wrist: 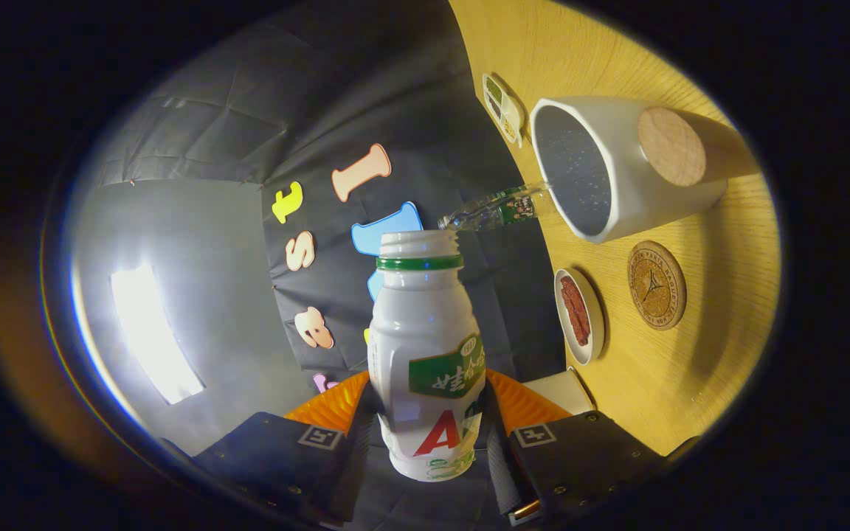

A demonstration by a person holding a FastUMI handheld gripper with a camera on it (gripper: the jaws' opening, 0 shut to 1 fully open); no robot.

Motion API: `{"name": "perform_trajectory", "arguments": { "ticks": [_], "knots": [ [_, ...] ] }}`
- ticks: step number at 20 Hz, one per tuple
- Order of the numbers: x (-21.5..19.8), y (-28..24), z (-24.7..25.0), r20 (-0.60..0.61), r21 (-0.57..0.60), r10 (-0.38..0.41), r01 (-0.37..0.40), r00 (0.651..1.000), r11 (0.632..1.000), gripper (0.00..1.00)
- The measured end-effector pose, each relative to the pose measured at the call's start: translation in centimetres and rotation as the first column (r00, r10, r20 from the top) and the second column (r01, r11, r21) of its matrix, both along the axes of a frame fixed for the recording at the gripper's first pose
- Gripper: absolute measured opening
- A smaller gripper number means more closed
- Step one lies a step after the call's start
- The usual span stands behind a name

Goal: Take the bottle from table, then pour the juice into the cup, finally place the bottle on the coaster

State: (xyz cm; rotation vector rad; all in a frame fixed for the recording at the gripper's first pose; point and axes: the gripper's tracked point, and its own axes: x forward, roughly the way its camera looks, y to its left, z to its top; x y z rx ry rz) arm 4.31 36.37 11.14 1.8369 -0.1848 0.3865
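White bottle (425, 354) pinched in hand-held gripper (425, 435); long axis along fingers; open mouth ahead, near cup (620, 192)

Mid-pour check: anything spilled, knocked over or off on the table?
No spill visible. The gripper fingers clamp the white plastic bottle, its open mouth tipped toward the white cup but not over it. The round cork coaster lies flat and bare beside the cup.
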Motion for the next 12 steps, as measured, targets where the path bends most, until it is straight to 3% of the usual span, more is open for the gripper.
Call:
{"name": "perform_trajectory", "arguments": {
  "ticks": [12],
  "knots": [
    [0.19, -0.26, -0.09, -0.012, 0.049, 0.002, -0.002, 1.0, 0.999, 0.69]
  ]
}}
